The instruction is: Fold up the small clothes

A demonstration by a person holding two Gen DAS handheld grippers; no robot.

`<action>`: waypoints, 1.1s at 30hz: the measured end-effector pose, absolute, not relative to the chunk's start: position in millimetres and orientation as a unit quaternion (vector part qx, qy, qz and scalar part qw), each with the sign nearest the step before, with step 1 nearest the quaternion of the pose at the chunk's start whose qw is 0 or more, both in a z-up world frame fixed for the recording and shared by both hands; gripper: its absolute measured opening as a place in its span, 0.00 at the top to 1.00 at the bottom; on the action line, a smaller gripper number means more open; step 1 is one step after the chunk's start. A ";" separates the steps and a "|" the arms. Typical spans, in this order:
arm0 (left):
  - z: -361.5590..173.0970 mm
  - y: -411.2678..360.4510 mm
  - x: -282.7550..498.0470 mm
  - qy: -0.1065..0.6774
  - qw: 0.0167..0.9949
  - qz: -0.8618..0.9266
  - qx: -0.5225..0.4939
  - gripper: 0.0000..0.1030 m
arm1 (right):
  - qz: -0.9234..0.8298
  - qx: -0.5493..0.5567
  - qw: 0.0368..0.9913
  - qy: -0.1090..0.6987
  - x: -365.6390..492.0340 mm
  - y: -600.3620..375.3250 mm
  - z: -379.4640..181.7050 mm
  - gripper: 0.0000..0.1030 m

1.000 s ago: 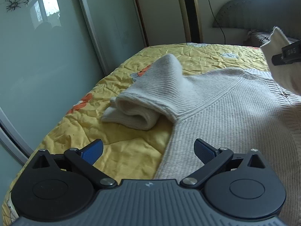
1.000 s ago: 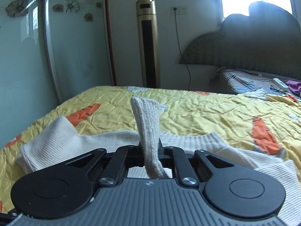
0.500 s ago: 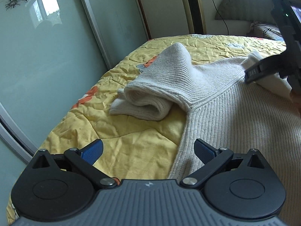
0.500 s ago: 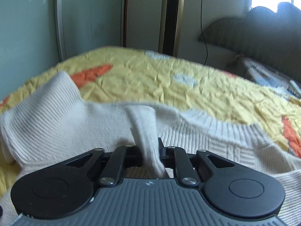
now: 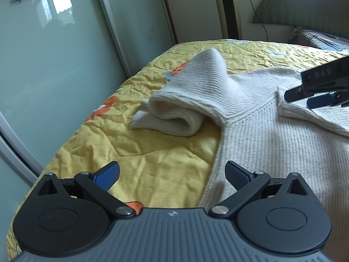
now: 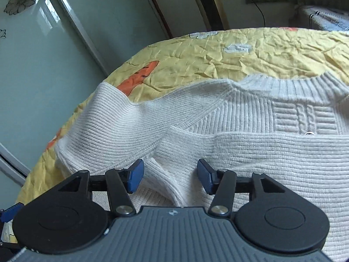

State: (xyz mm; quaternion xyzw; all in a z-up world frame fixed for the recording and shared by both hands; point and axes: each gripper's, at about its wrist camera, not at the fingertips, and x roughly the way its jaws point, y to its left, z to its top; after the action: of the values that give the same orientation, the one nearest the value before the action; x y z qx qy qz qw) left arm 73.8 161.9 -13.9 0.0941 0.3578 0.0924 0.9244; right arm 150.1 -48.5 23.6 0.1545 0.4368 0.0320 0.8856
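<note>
A cream knit sweater (image 5: 272, 135) lies flat on the yellow bedspread (image 5: 152, 163). Its left sleeve (image 5: 187, 107) is bunched and doubled over beside the body. My left gripper (image 5: 172, 174) is open and empty, low over the sweater's left edge. My right gripper (image 6: 170, 174) is open just above the sweater's chest; the other sleeve (image 6: 250, 148) lies folded across the body, its cuff (image 6: 165, 181) between the jaws, not clamped. The ribbed collar (image 6: 290, 85) is at the far side. The right gripper also shows in the left wrist view (image 5: 318, 93).
The bed's left edge runs close to a glass sliding wardrobe door (image 5: 54, 65). A tall gold tower fan (image 5: 226, 8) stands past the bed. A grey headboard (image 5: 305, 6) and a pillow area are at the far right.
My right gripper came down with the sleeve, laid it across the sweater's body and opened, letting it go. My left gripper stayed open and shifted slightly.
</note>
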 end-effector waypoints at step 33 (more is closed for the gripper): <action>-13.1 342.4 132.6 0.338 0.825 -0.060 -0.450 0.00 | 0.259 -0.341 0.856 0.289 130.0 198.3 -4.8 0.74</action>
State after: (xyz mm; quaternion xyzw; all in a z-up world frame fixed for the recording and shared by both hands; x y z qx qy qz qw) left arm 132.6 342.4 -13.1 -0.4495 0.3376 -0.0599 0.8248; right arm 130.0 198.3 -4.8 -0.3405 0.2894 0.2595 0.8561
